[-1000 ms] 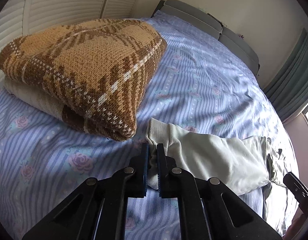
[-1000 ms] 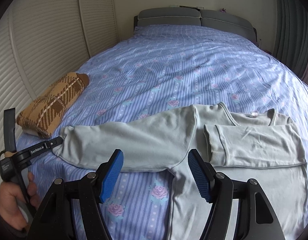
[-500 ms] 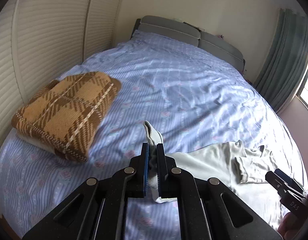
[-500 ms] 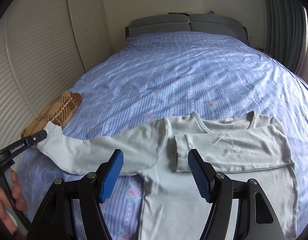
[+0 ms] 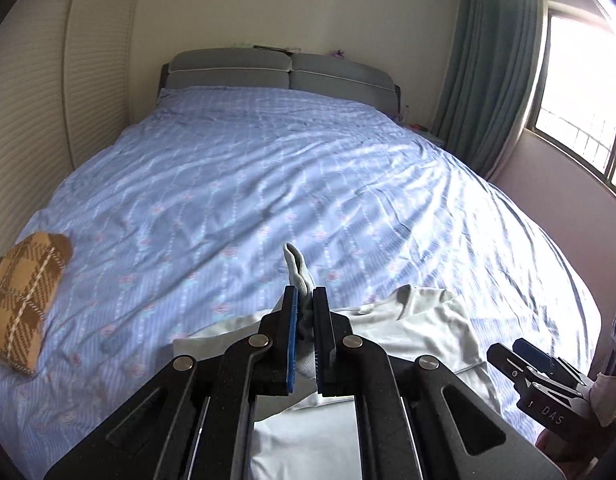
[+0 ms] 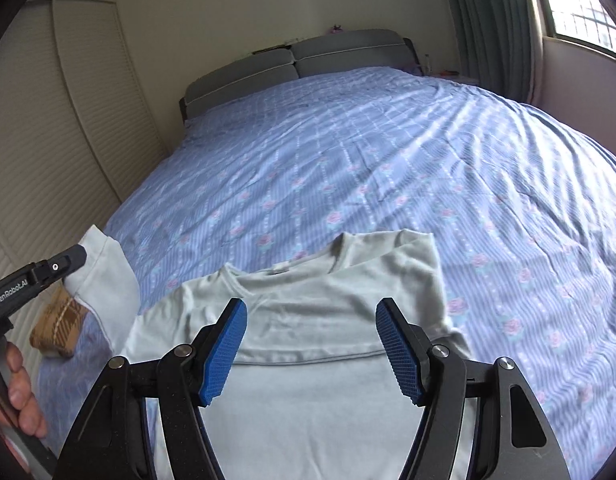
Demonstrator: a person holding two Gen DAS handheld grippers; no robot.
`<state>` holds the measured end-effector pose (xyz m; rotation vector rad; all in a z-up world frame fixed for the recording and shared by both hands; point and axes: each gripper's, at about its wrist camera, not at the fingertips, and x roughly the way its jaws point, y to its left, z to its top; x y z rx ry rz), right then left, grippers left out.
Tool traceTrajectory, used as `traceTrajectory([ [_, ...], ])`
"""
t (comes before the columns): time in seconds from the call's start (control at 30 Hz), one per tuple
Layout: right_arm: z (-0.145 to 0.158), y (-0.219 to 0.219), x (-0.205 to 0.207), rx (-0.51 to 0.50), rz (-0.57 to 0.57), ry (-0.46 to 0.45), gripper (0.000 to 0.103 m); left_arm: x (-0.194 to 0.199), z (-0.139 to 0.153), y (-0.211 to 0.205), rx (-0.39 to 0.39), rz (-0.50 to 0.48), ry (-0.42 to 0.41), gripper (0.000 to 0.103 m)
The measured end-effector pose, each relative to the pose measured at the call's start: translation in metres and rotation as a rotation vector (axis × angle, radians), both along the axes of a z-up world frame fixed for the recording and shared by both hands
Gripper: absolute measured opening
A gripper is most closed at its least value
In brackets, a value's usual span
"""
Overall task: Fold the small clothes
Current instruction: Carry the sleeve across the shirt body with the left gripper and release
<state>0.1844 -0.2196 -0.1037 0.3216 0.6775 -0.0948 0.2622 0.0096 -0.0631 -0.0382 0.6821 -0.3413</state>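
One sleeve (image 5: 297,276) of the pale shirt (image 6: 308,360), which lies at the near edge of the bed (image 6: 388,168), has left the sheet since a second ago. My left gripper (image 5: 305,320) is clamped tight on its cuff, lifted and swung in toward the body, so that sleeve looks about ready to fold across. My right gripper (image 6: 312,350) hangs over the chest, jaws apart, holding nothing.

A: How many garments?
B: One pale shirt (image 6: 316,320), one folded plaid knit (image 5: 21,300).
A: Grippers?
B: Two: left (image 5: 305,320), right (image 6: 311,348). One bed (image 5: 267,184).
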Motion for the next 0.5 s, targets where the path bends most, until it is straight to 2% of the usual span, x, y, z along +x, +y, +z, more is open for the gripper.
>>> traceTrajectory([
  [0.27, -0.021, -0.081, -0.013, 0.066, -0.108, 0.029, 0.067, 0.01, -0.021, -0.112, 0.046, -0.117, 0.037, 0.009],
  [0.5, -0.039, -0.126, -0.023, 0.097, -0.18, 0.052, 0.068, 0.01, -0.065, -0.181, 0.132, -0.193, 0.088, 0.009],
])
